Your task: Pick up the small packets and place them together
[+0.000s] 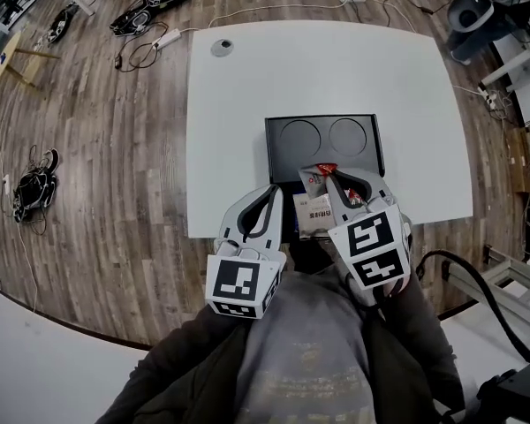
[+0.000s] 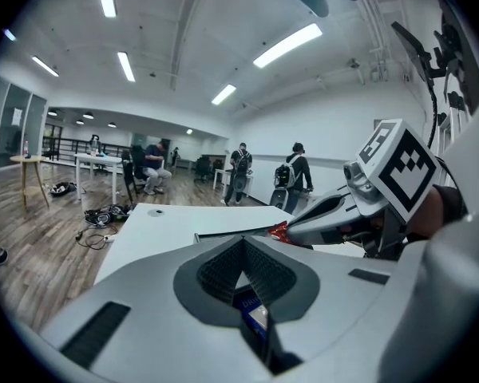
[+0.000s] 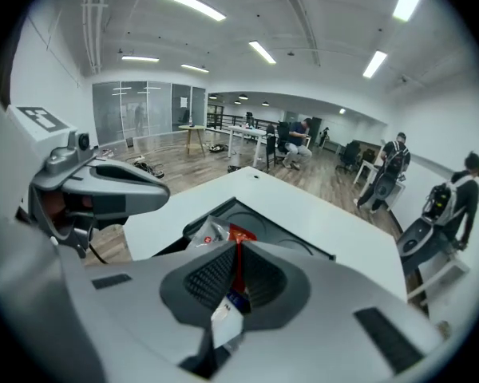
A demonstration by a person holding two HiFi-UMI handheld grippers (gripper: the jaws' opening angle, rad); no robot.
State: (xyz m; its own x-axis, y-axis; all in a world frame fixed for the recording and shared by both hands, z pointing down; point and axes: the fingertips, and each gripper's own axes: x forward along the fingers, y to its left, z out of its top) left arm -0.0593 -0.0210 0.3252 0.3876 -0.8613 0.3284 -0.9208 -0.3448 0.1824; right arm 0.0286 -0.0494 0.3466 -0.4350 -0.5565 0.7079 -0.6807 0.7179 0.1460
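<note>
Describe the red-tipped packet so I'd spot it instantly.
On the white table lies a dark tray with two round hollows. Above its near edge the right gripper is shut on the red-tipped packet. That tip sticks out past the jaws, unlike the silvery packet beside it.

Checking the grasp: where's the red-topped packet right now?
Head view, lower centre: the red-topped packet is clamped in the right gripper's jaws, over the near edge of the dark tray, just right of the left gripper.
</note>
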